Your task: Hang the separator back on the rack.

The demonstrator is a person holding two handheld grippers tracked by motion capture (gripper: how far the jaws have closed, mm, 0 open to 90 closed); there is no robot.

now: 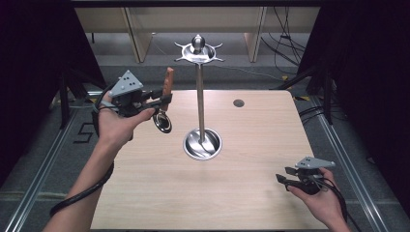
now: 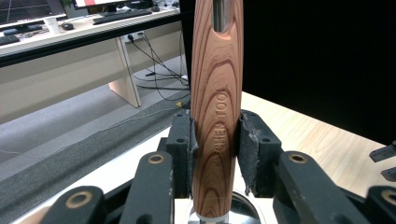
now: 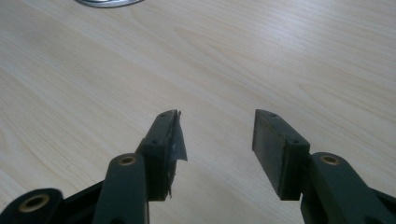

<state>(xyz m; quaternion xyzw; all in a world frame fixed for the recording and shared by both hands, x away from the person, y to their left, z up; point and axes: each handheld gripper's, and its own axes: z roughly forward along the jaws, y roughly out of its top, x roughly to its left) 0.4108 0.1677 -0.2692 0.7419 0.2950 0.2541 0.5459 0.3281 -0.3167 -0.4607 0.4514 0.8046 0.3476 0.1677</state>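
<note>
Wood-handled kitchen tool (image 2: 217, 107) sits clamped upright in the left gripper (image 1: 162, 99), metal head hanging below, held up left of the utensil stand (image 1: 200, 92). Step looks like hanging it; next move needs lift twd a top hook (image 1: 181, 59). Stand's base dish (image 1: 191, 149) and hooks bare. Right gripper (image 3: 217, 135) rests w/ jaws apart, nothing held.

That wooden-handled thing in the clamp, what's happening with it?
A person is working with two hand-held grippers at a table. The left gripper is clamped on the wooden handle of a kitchen utensil, held upright with its metal end hanging down, to the left of a tall metal stand. The right gripper waits open and holds nothing, low over the table.
</note>
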